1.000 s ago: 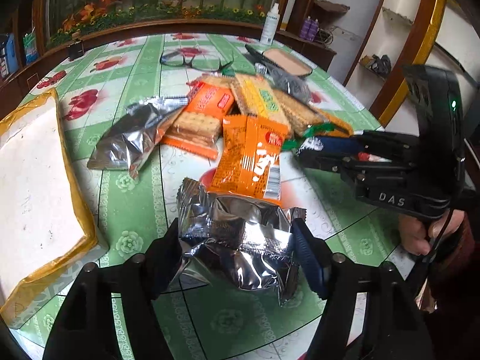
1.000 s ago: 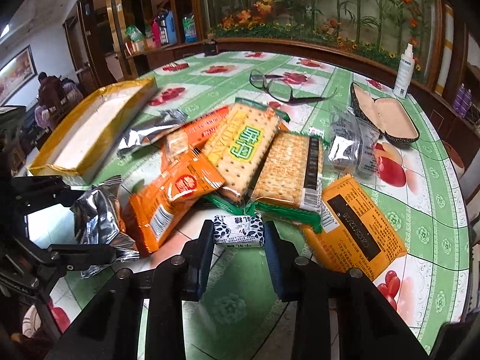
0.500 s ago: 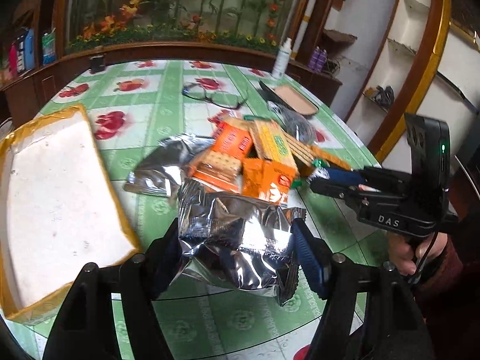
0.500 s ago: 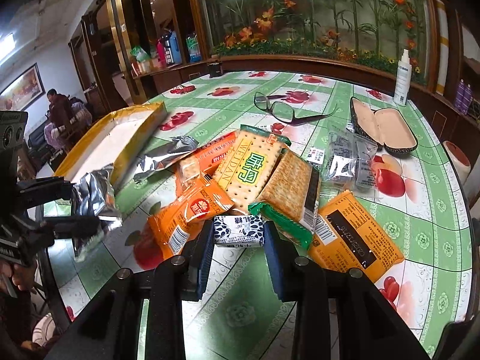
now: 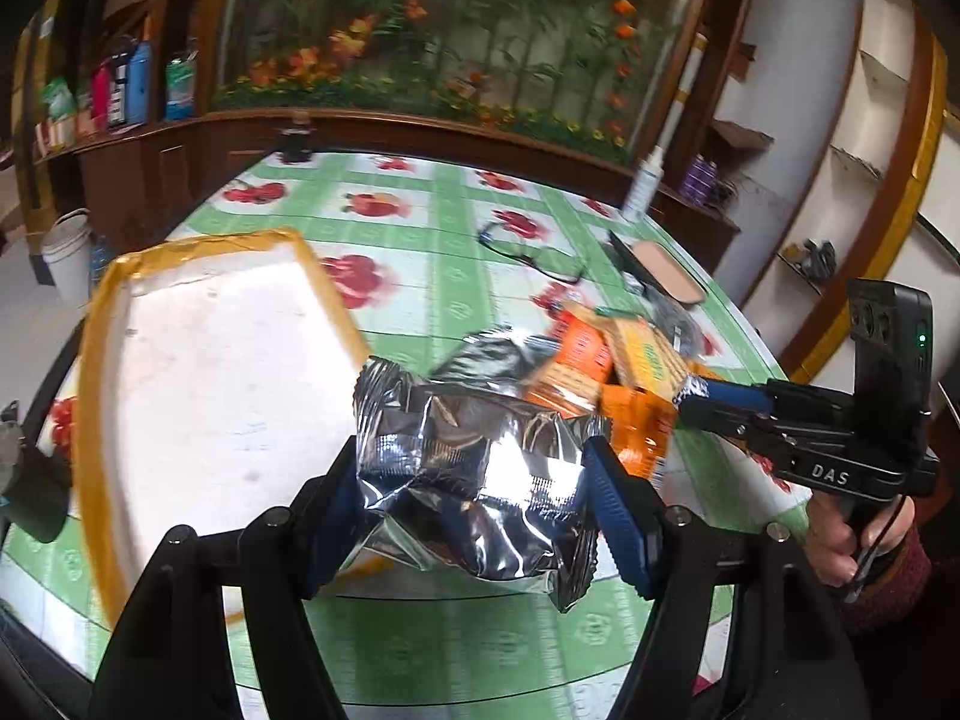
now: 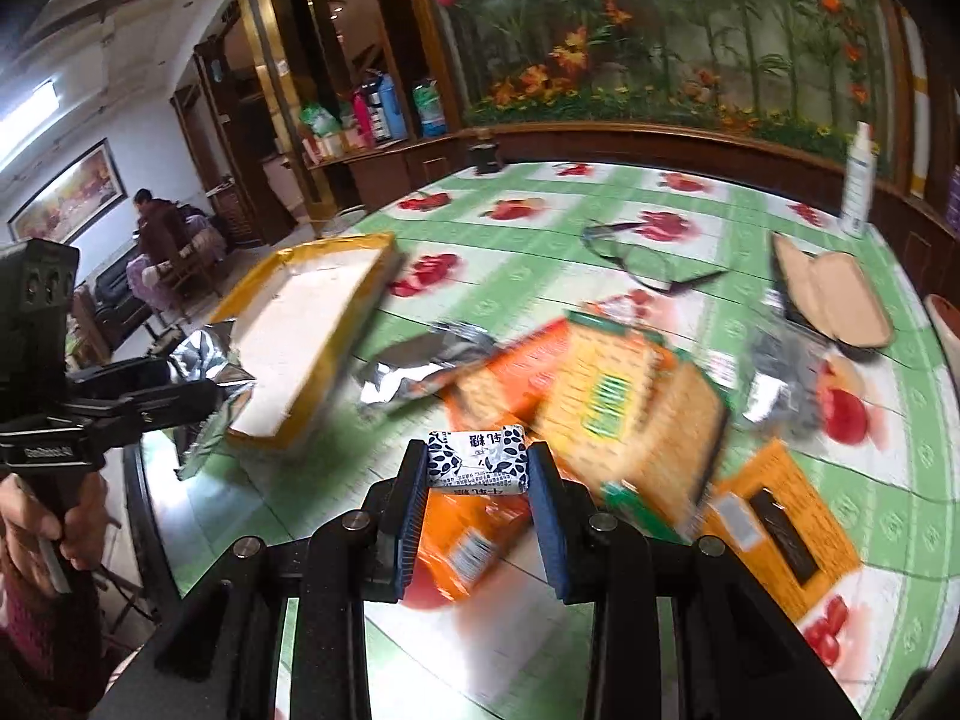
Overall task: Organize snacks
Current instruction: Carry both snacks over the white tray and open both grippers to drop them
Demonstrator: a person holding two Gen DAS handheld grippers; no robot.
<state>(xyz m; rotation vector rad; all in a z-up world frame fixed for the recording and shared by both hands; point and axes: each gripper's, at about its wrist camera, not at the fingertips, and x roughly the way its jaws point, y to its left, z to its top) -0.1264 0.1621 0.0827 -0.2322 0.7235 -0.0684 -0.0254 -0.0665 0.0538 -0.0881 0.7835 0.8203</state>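
Foil pack (image 5: 474, 480), crumpled and silver, clamped between the blue pads of the left gripper (image 5: 480, 492), clear of the table (image 5: 444, 276). Beyond and left of these jaws lies the white tray (image 5: 222, 372) with its yellow rim; beyond and right, the snack pile (image 5: 606, 366). Small white candy (image 6: 478, 461) with dark leaf print, pinched crosswise at the tips of the right gripper (image 6: 478, 468), jaws narrow, held above the orange packs (image 6: 474, 534). Ahead and right of it are cracker packs (image 6: 624, 402); farther ahead, glasses (image 6: 636, 258) and an open case (image 6: 834, 294). At far left, the tray with the left gripper beside it.
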